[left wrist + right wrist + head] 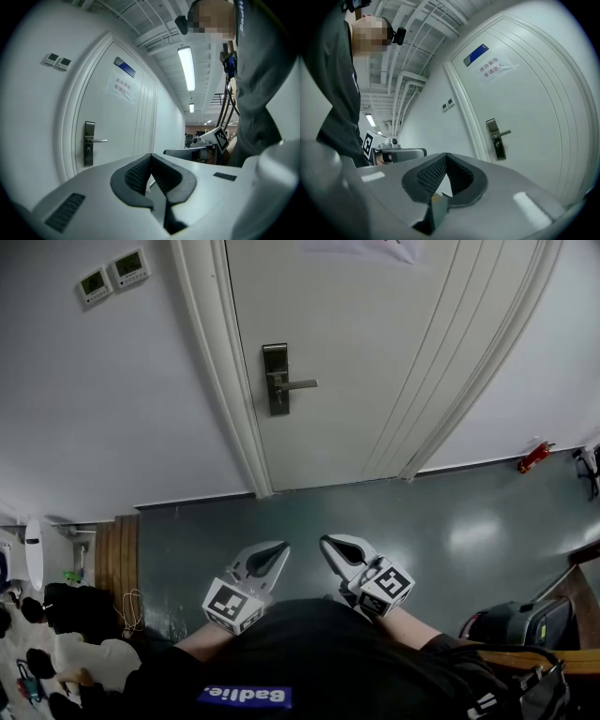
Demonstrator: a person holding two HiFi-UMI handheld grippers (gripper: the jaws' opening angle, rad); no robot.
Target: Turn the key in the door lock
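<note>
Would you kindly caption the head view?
Left gripper and right gripper, both white, jaws together, facing the dark metal lever lock on a white door.

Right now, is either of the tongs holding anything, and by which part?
Nothing that shows: left tongs and right tongs are both shut tip to tip, nothing between them.

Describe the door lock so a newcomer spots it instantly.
Find the white door. Near its left edge is an upright dark lock plate with a lever handle pointing right. It alone carries a handle; the two pale wall panels sit left of the frame.
</note>
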